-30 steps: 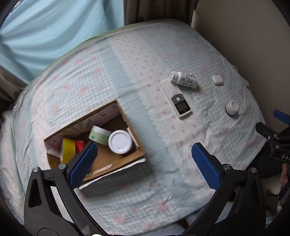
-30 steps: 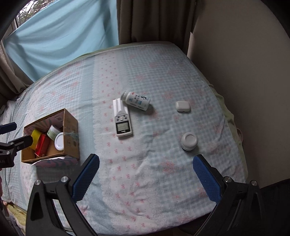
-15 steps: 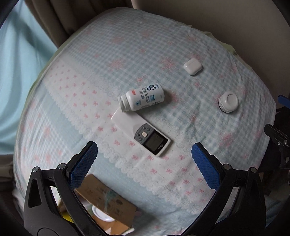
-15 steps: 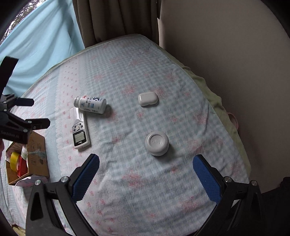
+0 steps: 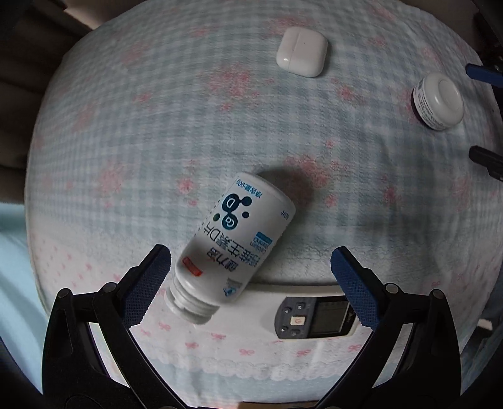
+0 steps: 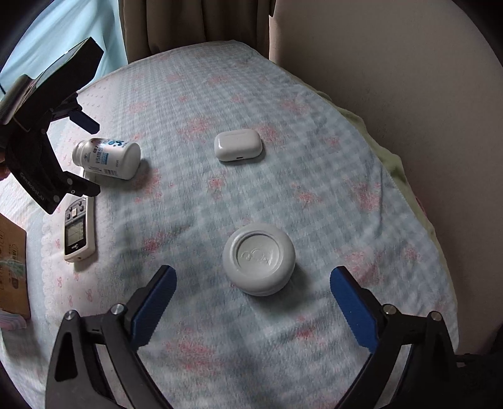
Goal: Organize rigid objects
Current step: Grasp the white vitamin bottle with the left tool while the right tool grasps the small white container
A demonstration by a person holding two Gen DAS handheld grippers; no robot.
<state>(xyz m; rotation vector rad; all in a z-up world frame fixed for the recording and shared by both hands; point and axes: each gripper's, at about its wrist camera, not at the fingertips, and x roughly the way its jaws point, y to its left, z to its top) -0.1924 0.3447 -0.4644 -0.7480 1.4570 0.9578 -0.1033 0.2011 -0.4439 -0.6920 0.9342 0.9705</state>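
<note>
A white pill bottle [image 5: 239, 242] with blue print lies on its side on the checked blanket, its neck resting on a white remote [image 5: 314, 317]. My left gripper [image 5: 248, 254] points straight down over it, open, a finger on each side and neither pad touching. From the right wrist view the left gripper [image 6: 91, 157] straddles the same bottle [image 6: 110, 159]. A round white jar [image 6: 259, 258] stands upright between the blue pads of my right gripper [image 6: 251, 273], whose jaws are closing with gaps left on both sides. A white earbud case [image 6: 238, 146] lies farther back.
The remote [image 6: 77, 229] lies left of the jar. A cardboard box [image 6: 11, 267] shows at the left edge. A beige wall [image 6: 408, 94] borders the bed on the right, with curtains [image 6: 188, 22] behind. The blanket [image 6: 345, 188] drops off toward the wall.
My left gripper swung from above the cardboard box to the bottle, rolled and came down. My right gripper descended toward the round jar, which now sits between its slightly narrowed jaws.
</note>
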